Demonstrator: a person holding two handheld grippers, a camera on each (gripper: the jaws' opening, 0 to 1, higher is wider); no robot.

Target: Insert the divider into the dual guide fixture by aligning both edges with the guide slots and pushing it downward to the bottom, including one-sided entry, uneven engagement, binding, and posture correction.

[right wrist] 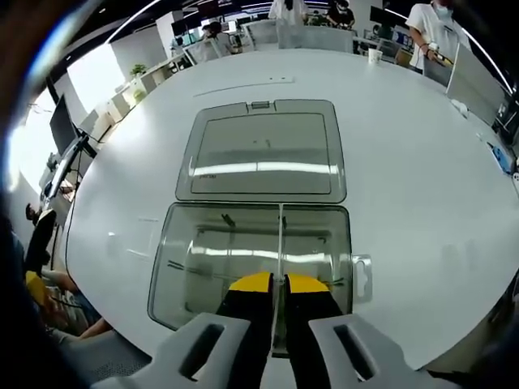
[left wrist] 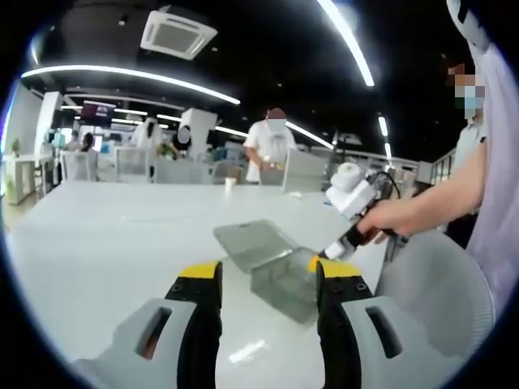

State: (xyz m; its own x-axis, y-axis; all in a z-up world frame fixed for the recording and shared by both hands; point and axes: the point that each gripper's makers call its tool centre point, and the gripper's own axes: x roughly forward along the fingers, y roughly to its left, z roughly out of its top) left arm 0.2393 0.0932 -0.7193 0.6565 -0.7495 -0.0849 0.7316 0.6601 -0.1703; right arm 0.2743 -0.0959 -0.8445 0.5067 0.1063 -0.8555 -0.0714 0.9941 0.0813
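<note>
A clear plastic box, the guide fixture (right wrist: 174,267), stands on the white table with its lid (right wrist: 259,154) folded flat behind it. A thin clear divider (right wrist: 280,235) stands edge-on across the middle of the box. My right gripper (right wrist: 280,284) is shut on the divider's top edge, straight above the box. In the left gripper view the box (left wrist: 280,284) and its lid (left wrist: 251,241) lie just ahead. My left gripper (left wrist: 268,271) hangs open in front of them, holding nothing. The right gripper (left wrist: 323,256), held by a hand, reaches into the box from the right.
The broad white table (right wrist: 422,178) stretches out on all sides of the box. A paper cup (right wrist: 374,55) stands at its far edge. People stand and sit beyond the table. A white chair (left wrist: 438,292) is at the near right.
</note>
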